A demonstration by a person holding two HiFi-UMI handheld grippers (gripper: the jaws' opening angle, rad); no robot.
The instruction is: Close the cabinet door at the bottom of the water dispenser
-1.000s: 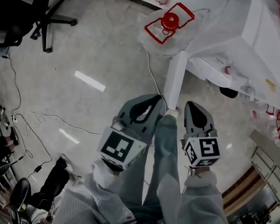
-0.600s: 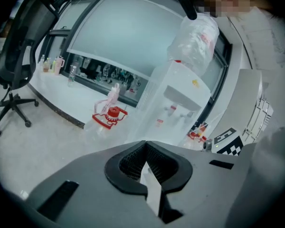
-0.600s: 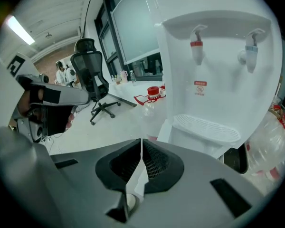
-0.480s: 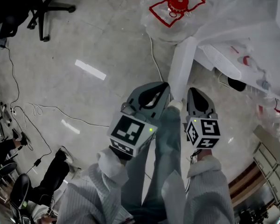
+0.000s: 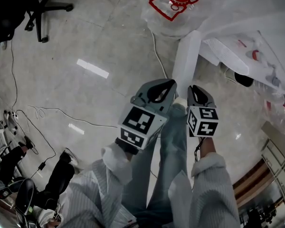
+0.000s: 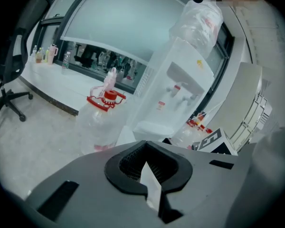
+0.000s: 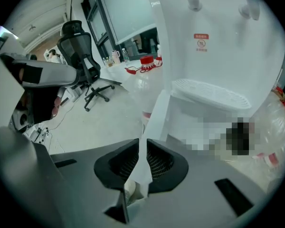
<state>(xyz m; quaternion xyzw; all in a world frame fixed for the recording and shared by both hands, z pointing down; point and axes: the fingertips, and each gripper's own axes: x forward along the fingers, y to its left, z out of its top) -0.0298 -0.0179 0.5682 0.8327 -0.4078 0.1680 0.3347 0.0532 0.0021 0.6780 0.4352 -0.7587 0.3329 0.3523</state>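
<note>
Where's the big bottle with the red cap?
The bottle stands on the floor at the head view's top, beyond the open white cabinet door, left of the water dispenser.

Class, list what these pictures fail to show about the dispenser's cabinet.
1. Cabinet opening below the water dispenser: a blurred patch covers it, right gripper view.
2. Hinge of the door: under plastic sheeting, head view.
3. Whether the right gripper touches the door: its own jaws hide the contact.

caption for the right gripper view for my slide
Right gripper facing the open white cabinet door under the water dispenser
</note>
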